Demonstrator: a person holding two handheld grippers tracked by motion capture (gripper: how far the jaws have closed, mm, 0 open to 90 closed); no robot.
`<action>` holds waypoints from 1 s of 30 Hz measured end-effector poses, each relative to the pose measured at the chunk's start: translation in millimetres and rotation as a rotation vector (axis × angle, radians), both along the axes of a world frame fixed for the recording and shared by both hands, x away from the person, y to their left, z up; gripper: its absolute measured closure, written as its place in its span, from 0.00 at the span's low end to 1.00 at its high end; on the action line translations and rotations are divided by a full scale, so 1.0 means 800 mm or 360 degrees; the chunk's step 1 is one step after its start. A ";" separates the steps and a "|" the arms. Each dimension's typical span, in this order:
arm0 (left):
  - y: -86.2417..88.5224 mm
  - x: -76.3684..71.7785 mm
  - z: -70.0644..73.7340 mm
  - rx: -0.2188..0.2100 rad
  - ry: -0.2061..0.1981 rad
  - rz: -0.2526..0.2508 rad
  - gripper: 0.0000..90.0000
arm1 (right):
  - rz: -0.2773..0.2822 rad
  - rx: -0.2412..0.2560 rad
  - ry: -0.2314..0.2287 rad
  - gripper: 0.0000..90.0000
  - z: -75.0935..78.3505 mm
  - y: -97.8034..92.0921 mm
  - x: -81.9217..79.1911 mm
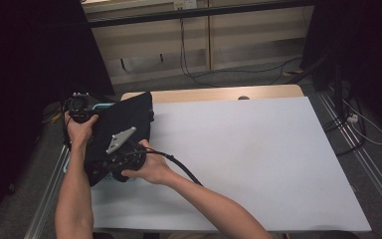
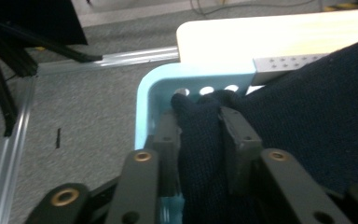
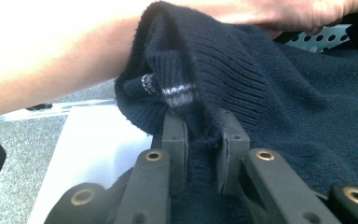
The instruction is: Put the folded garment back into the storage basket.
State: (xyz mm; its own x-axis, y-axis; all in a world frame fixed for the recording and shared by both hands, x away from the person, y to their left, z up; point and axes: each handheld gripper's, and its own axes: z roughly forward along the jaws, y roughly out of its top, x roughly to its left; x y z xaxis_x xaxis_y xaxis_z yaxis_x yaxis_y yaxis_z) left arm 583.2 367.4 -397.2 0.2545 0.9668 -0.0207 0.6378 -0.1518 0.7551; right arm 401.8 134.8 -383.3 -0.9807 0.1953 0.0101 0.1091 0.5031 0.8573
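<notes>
A dark navy knitted sweater [image 1: 122,122] hangs over the left edge of the white table [image 1: 248,164], held up by both grippers. My left gripper [image 1: 78,107] is at its upper left and is shut on a fold of the sweater [image 2: 200,135], right above a light blue perforated basket [image 2: 168,86]. My right gripper [image 1: 122,162] is lower, near the front left of the table, shut on the sweater [image 3: 242,74] close to a ribbed edge with a white-striped label [image 3: 177,91]. A forearm crosses the top left of the right gripper view.
The light blue basket [image 1: 99,106] sits off the table's left side, mostly hidden by the sweater. Aluminium rails [image 1: 47,199] run along the floor on both sides. Cables [image 1: 189,69] lie on the grey carpet beyond the table. A wooden board edge [image 1: 219,93] lines the far side.
</notes>
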 end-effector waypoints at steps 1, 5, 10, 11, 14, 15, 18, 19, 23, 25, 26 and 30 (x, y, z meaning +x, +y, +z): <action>0.001 -0.001 0.001 -0.0020 0.0004 -0.0016 0.62 | 0.0001 0.0002 0.0004 0.86 0.000 0.000 0.001; 0.002 -0.011 0.011 -0.0035 -0.0067 -0.0027 0.54 | -0.0012 0.0008 0.0047 0.85 -0.002 0.001 0.007; 0.003 -0.021 0.023 -0.0038 -0.0095 -0.0040 0.44 | -0.0023 0.0007 0.0077 0.85 -0.006 0.003 0.014; 0.002 -0.026 0.027 -0.0026 -0.0096 -0.0070 0.44 | -0.0025 0.0007 0.0080 0.85 -0.006 0.004 0.014; 0.000 -0.032 0.030 -0.0034 -0.0066 -0.0086 0.43 | -0.0031 -0.0003 0.0079 0.85 -0.005 0.005 0.015; -0.001 -0.035 0.032 -0.0019 -0.0061 -0.0098 0.44 | -0.0031 -0.0013 0.0069 0.85 -0.005 0.007 0.015; 0.003 -0.046 0.038 -0.0024 -0.0074 -0.0097 0.42 | -0.0034 -0.0018 0.0067 0.84 -0.004 0.008 0.015; 0.005 -0.049 0.040 -0.0027 -0.0089 -0.0096 0.40 | -0.0034 -0.0020 0.0066 0.83 -0.004 0.008 0.015; 0.004 -0.072 0.047 -0.0072 -0.0175 -0.0108 0.36 | -0.0020 -0.0020 0.0080 0.78 -0.003 0.006 0.014; 0.001 -0.081 0.048 -0.0126 -0.0218 -0.0135 0.36 | -0.0009 -0.0002 0.0097 0.73 -0.003 0.004 0.014; 0.001 -0.081 0.048 -0.0126 -0.0218 -0.0135 0.35 | -0.0009 -0.0002 0.0097 0.73 -0.003 0.004 0.014; -0.001 -0.099 0.051 -0.0061 -0.0232 -0.0163 0.35 | -0.0009 0.0004 0.0098 0.60 0.001 -0.001 0.013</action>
